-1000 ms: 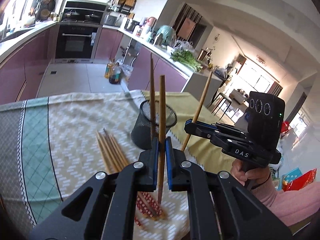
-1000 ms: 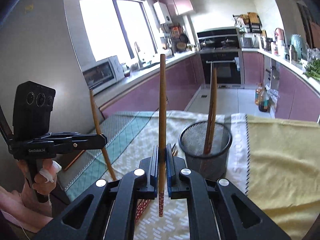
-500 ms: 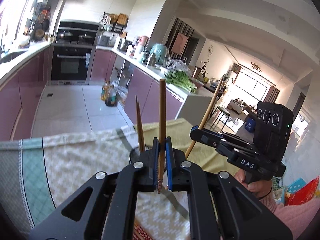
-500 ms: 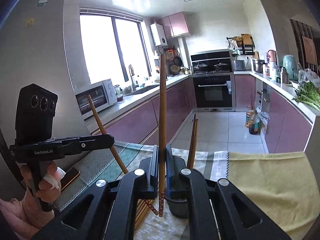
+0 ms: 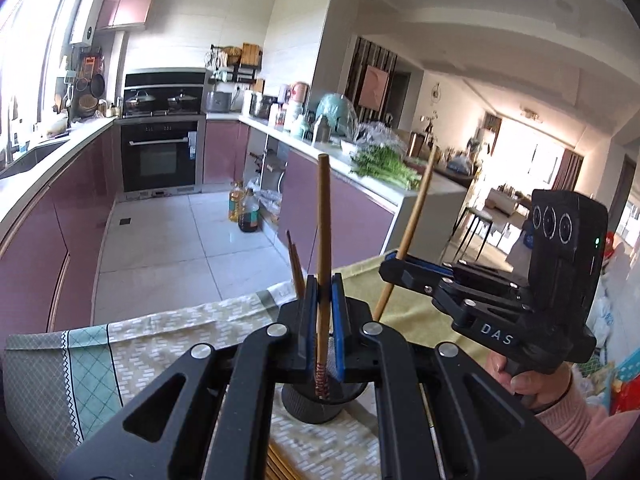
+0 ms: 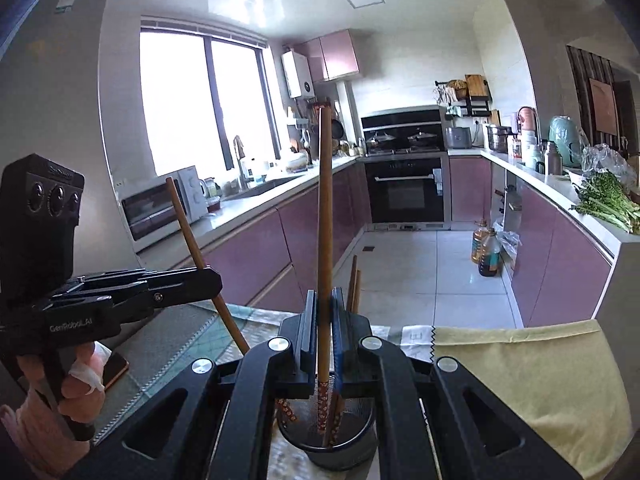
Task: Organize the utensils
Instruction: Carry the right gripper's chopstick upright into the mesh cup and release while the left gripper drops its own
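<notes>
My left gripper point(image 5: 323, 292) is shut on an upright wooden chopstick point(image 5: 323, 216). Its patterned lower end hangs over the mouth of the black mesh cup point(image 5: 308, 408). Two chopsticks point(image 5: 295, 264) stand in that cup. To the right, my right gripper point(image 5: 390, 264) grips another chopstick point(image 5: 416, 216) that leans right. In the right wrist view the right gripper point(image 6: 323, 300) is shut on its chopstick point(image 6: 325, 200), whose patterned tip sits above the cup point(image 6: 352, 452). The left gripper point(image 6: 216, 280) holds its slanted chopstick point(image 6: 188, 224) at the left.
The table carries a green-and-cream cloth point(image 5: 96, 360) and a yellow cloth point(image 6: 520, 380). Loose chopsticks point(image 5: 280, 464) lie near the front edge. A phone point(image 6: 116, 368) rests on the table's left side. A person's hands point(image 5: 532, 388) hold both tools. Kitchen counters stand beyond.
Both grippers have risen with their chopsticks and come in over the mesh cup. The cup has slid from mid-view to under the fingers. The loose chopsticks have dropped almost out of view.
</notes>
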